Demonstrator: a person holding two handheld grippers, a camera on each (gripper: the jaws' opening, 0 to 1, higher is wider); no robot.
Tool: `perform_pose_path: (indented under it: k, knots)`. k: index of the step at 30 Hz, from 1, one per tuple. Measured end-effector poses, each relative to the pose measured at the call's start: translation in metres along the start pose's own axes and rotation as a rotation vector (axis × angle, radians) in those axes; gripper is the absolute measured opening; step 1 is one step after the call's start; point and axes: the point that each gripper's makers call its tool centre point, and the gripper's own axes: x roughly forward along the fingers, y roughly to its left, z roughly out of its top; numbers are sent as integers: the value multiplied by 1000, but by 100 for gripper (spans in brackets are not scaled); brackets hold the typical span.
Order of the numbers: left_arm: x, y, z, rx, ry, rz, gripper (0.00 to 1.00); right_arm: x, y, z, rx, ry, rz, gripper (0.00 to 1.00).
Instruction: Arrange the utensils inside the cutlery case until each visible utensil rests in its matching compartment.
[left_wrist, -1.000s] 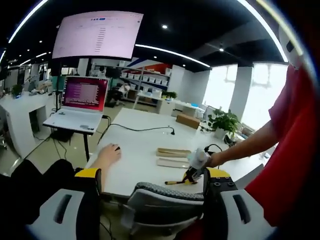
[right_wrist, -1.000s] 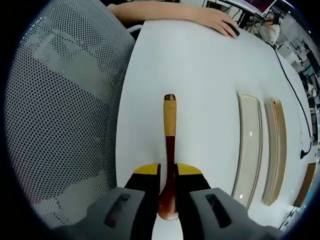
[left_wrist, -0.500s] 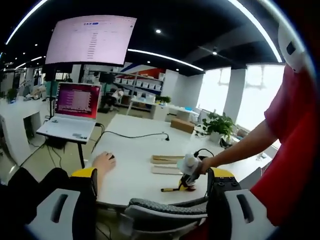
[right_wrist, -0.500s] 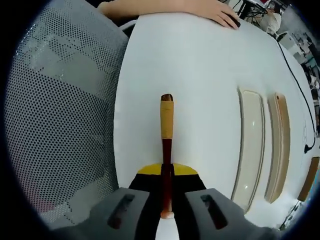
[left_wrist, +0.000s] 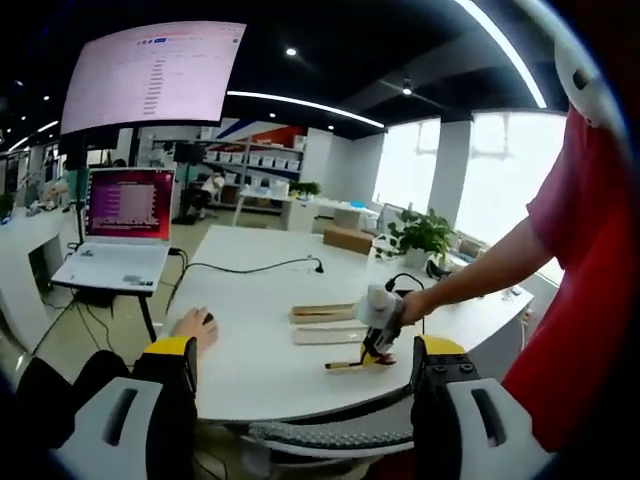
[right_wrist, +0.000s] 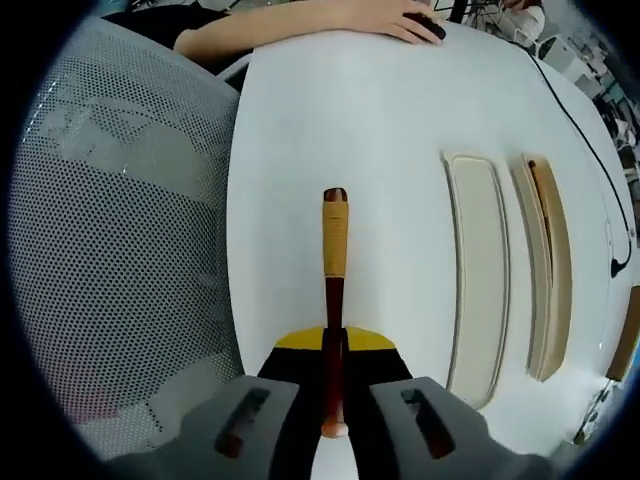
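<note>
right gripper view: utensil (right_wrist: 334, 290) clamped in right gripper (right_wrist: 334, 380), pointing forward

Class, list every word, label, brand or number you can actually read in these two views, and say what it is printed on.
None can be read.
Large overhead screen: rows of text, too small and blurred.
Laptop screen: a pink and dark window, its lettering blurred.
The utensil held by the right gripper and the two case halves show no markings.
</note>
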Motion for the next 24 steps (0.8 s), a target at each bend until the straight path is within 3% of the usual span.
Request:
perform_pose_path:
  k: [7,10,12,19,22,24]
  knots:
    - [15,4,1,-1,20,-50,89,-16,-4,4,-10,-6,-3,1]
    - [25,-2,-1,-65,23,-118,90,-19,-5,6,-45,-10,-7,1]
    - [32,2,-4,-76,48,-113,90,-22,-6,6,-45,-7,-5,1]
    - [56,6,-4,-77,84,-163,88,-28,-15,3,-81,-41,-46,1]
    - [68,-3,0,-35,90,-225,88,-35,-19,-2,-64,-20,-49,1]
    - [74,-4,1,-24,89,-232,88,-42,-25,-6,-50,-11,-64,1]
